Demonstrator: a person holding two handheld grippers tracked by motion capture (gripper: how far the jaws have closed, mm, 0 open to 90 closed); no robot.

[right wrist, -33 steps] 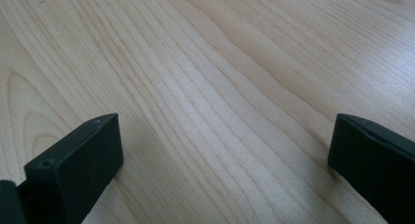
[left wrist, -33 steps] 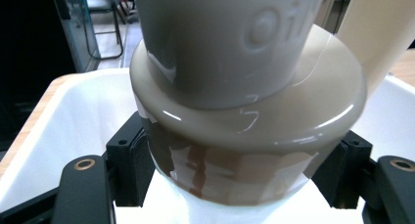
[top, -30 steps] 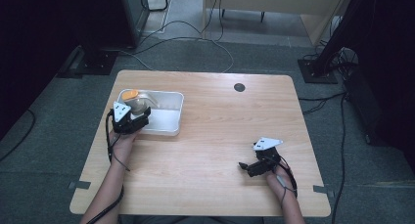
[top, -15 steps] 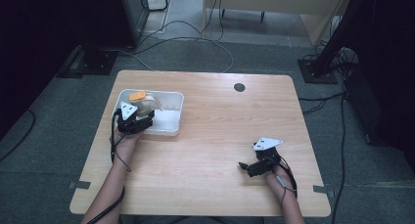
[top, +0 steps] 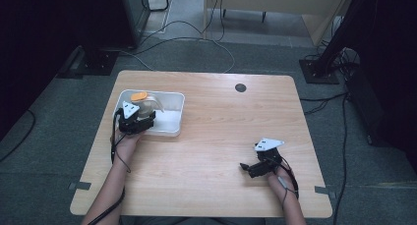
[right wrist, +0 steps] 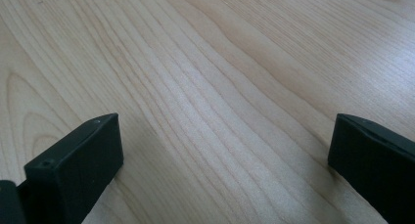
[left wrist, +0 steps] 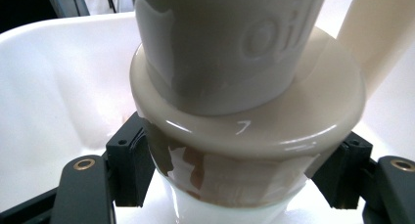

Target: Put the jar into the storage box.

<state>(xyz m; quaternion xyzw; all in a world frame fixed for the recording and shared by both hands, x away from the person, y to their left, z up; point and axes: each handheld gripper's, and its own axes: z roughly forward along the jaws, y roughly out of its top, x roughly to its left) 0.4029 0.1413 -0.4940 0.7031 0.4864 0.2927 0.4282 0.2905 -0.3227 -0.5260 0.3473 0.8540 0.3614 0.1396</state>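
Left gripper (top: 140, 122) clamps a cream oil jug (left wrist: 244, 87) over the white tray (top: 173, 118), apparently mid-transfer. Right gripper (top: 253, 168), jaws wide apart, rests idle on the table (top: 221, 136), well right of the tray.

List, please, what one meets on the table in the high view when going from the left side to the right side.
Left gripper at the cream oil jug in the white tray → small black round mark on the table → right gripper.
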